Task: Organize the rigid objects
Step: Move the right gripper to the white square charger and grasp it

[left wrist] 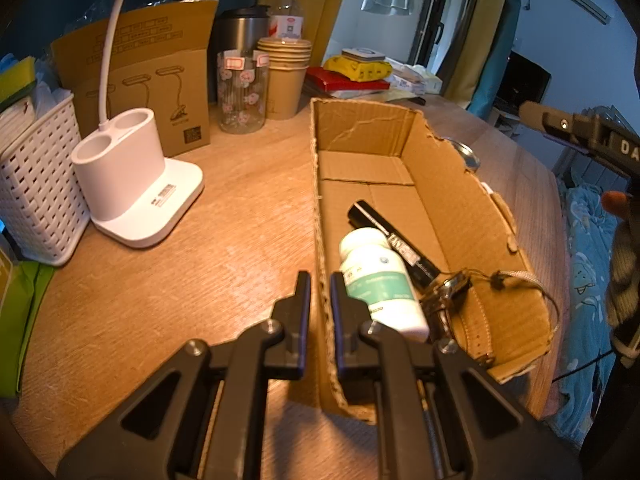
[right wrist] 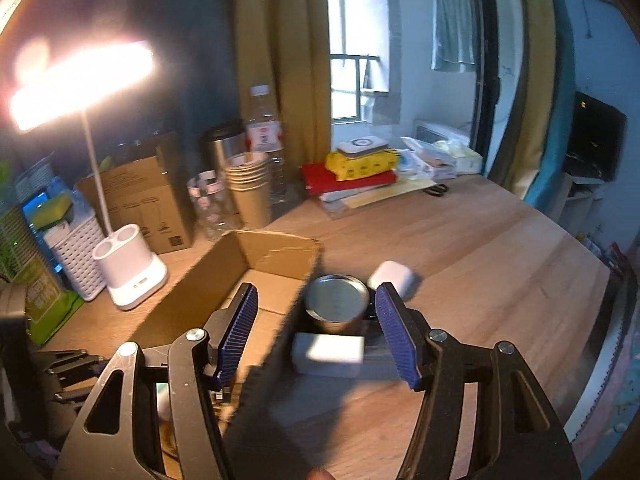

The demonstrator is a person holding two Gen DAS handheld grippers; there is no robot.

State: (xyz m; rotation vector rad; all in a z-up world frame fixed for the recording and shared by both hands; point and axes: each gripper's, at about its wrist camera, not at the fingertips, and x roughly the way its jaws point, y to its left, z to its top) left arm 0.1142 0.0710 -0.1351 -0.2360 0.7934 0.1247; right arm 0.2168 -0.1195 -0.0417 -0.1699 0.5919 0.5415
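Wooden desk (right wrist: 500,248) under warm lamp glare, mustard curtain (right wrist: 280,60) and window behind. Open cardboard box (left wrist: 432,184) mid-desk, holding a white pill bottle (left wrist: 380,280), black marker (left wrist: 394,242), strapped watch (left wrist: 452,296). Outside the box wall: round metal tin (right wrist: 337,299), white earbud case (right wrist: 394,274), white rectangular block (right wrist: 330,354). White lamp base (left wrist: 136,184) left of box. Left gripper (left wrist: 320,292) clamped on box's near wall. Right gripper (right wrist: 316,328) spread wide, nothing between pads.
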